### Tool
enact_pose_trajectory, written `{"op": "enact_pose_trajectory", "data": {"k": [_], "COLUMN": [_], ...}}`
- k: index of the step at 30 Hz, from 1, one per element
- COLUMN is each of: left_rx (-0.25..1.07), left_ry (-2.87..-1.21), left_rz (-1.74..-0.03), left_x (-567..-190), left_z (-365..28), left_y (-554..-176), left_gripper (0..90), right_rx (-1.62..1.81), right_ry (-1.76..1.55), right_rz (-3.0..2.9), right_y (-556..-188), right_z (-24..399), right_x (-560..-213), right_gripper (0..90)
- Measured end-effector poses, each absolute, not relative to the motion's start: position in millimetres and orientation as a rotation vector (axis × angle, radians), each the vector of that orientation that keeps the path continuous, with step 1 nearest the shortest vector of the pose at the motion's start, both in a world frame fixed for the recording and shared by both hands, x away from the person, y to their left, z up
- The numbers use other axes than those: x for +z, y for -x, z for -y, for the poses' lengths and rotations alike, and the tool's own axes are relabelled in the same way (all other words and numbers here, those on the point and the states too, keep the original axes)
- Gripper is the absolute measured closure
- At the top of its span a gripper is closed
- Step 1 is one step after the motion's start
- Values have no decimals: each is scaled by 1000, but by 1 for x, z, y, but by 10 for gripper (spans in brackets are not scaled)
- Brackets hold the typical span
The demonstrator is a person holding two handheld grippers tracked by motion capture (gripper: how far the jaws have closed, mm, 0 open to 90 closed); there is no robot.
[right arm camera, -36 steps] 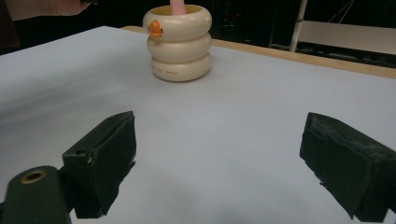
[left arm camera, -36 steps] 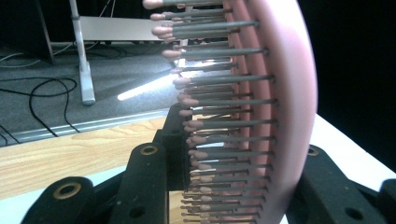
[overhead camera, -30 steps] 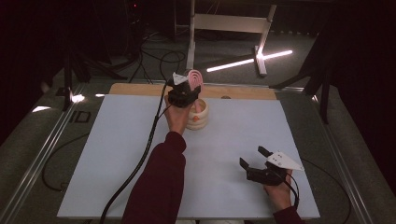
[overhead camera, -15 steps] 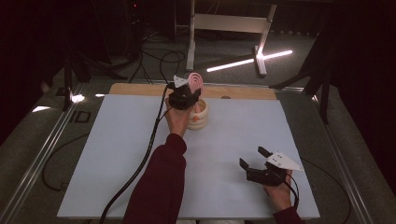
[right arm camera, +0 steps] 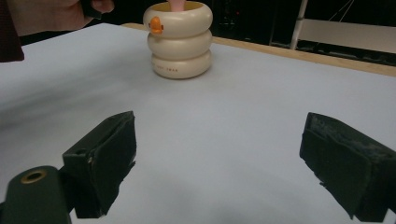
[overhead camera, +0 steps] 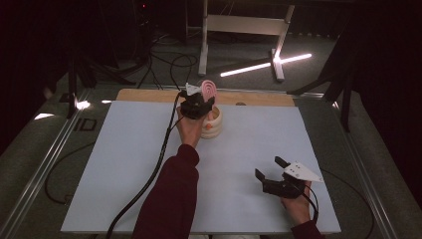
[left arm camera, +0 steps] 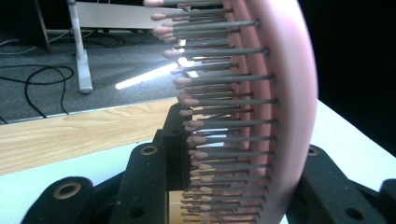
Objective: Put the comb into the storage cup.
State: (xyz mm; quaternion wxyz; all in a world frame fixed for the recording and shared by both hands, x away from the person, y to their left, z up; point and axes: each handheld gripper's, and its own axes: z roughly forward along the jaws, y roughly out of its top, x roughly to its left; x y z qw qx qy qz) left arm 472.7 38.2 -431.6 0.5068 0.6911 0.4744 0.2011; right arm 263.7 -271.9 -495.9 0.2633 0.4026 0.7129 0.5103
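The pink plastic paddle hairbrush [left arm camera: 261, 116] is clamped in the left gripper [overhead camera: 198, 105], handle partly lowered into the cream ring-stacked holder [right arm camera: 180, 39]. Release is left; the right gripper [overhead camera: 273, 175] is parked wide open.

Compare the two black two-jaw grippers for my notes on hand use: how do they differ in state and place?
The left gripper is shut on a pink bristled hairbrush above the cream ringed holder; the right gripper stands open, nothing between its jaws. The left sits far across the white table, the right near the person's edge. Both are hand-held.
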Motion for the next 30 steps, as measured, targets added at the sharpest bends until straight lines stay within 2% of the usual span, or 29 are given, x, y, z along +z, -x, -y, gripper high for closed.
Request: {"op": "enact_pose_trajectory", "data": {"k": [12,30], "left_rx": [440,445], "left_ry": [-1607,-1642], "left_rz": [-1180,-1221], "left_x": [-438,-436], "left_z": [-50,-59], "left_y": [-473,-479], "left_gripper": [640,616], "right_rx": [1381,1377], "right_ry": [-1085,-1080], "right_rz": [-1932,-1942], "right_y": [-265,-265], "right_z": [270,268], "right_x": [-497,-497], "right_gripper": [108,108]}}
